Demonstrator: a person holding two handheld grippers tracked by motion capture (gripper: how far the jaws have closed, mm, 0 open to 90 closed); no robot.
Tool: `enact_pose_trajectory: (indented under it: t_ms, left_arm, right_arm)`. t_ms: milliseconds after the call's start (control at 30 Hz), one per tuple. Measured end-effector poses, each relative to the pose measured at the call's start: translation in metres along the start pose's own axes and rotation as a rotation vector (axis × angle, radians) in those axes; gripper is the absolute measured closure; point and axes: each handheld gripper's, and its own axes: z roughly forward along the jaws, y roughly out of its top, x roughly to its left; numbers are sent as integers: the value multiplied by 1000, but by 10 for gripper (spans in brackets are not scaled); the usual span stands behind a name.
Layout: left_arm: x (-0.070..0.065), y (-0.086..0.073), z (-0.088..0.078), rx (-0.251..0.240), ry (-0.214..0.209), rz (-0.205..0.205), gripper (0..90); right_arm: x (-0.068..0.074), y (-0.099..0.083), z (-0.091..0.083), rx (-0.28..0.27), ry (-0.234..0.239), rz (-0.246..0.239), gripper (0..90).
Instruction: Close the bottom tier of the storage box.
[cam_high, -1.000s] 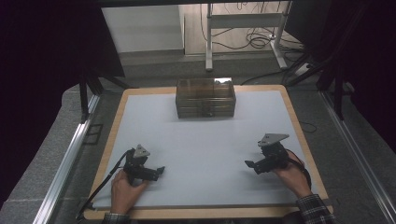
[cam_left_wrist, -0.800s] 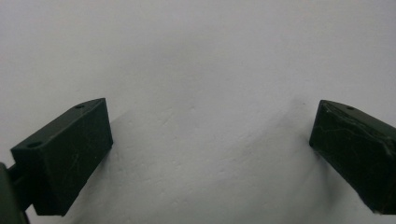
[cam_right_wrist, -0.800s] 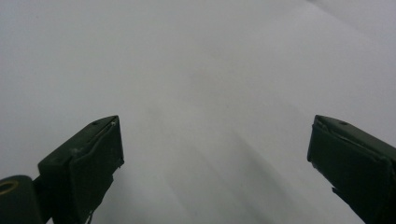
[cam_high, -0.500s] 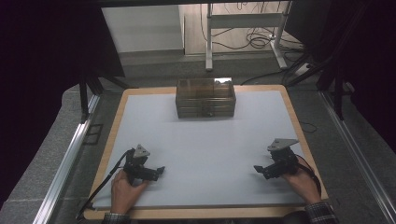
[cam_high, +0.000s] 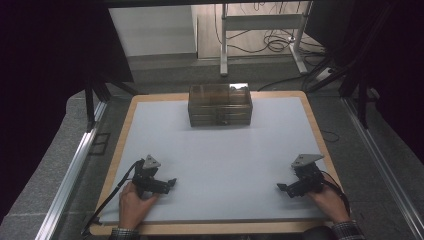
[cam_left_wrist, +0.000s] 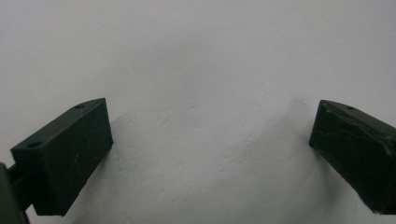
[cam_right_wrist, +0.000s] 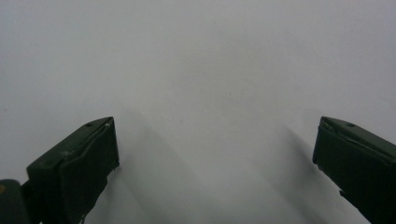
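At table's far edge: drawer box (cam_high: 220, 105), contents unclear.

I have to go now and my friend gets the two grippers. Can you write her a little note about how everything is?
Left gripper: open, holding nothing, low over the white table mat at its near left.
Right gripper: open, holding nothing, at the near right.
The smoky see-through plastic drawer box sits at the far middle of the mat, apart from both grippers, its drawers apparently shut.
Done: nothing visible yet.
Left: probably reach forward to the box.
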Motion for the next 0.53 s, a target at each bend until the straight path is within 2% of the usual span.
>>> enact_pose_trajectory:
  t_ms: [33, 200, 233, 533]
  left_arm:
    - [0, 0, 0, -1, 0, -1, 0]
    - [0, 0, 0, 0, 0, 0, 0]
    - [0, 0, 0, 1, 0, 1, 0]
    - [0, 0, 0, 2, 0, 3, 0]
  right_arm:
    - [-2, -3, 1, -15, 13, 11, 0]
    - [-3, -9, 1, -51, 19, 3, 0]
    - [-4, -11, 1, -73, 24, 7, 0]
    - [-3, -11, 1, -71, 20, 4, 0]
